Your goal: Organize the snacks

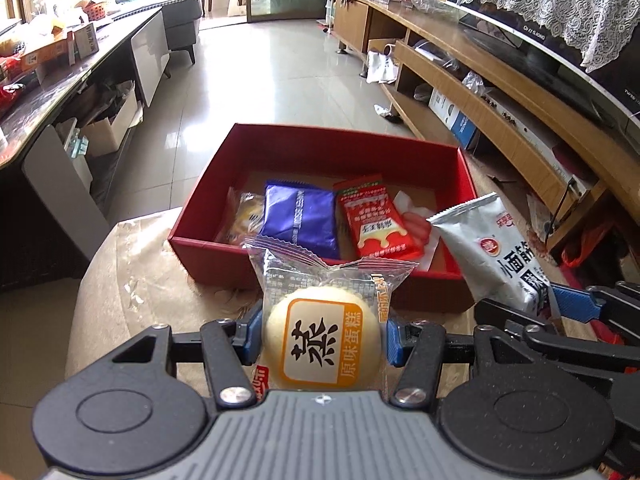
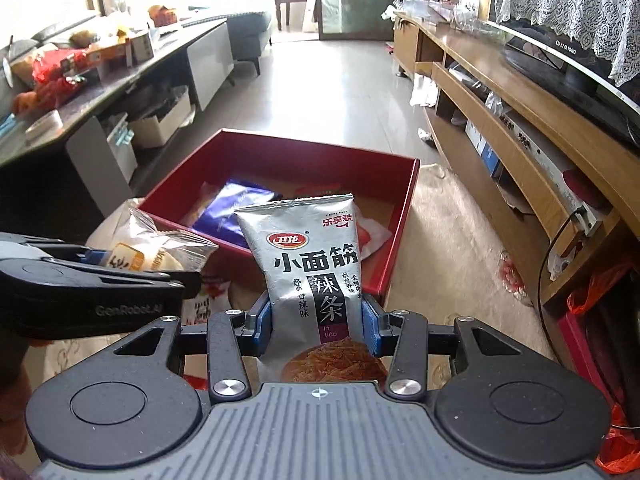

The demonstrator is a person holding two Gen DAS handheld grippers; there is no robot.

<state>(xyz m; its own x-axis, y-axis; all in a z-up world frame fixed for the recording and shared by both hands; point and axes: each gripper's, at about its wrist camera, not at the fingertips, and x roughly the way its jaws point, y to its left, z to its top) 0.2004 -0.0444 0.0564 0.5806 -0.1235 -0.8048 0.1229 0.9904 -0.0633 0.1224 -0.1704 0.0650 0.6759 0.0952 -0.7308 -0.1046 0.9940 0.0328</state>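
My left gripper (image 1: 322, 334) is shut on a clear-wrapped round steamed cake (image 1: 320, 332), held just short of the near wall of a red cardboard box (image 1: 320, 142). The box holds a blue packet (image 1: 298, 216), a red packet (image 1: 376, 220), a yellowish clear-wrapped snack (image 1: 244, 216) and a white-and-red wrapper (image 1: 416, 216). My right gripper (image 2: 318, 322) is shut on a silver spicy-strip packet (image 2: 310, 264), held upright before the same box (image 2: 320, 152). The silver packet shows at right in the left wrist view (image 1: 496, 248); the cake and left gripper show at left in the right wrist view (image 2: 148, 256).
The box sits on a beige cloth-covered surface (image 1: 132, 280). More snack packets lie under the left gripper (image 2: 208, 296). A wooden TV stand (image 1: 500, 92) with a television runs along the right. A dark cluttered table (image 1: 60, 76) stands at the left, tiled floor (image 1: 276, 72) beyond.
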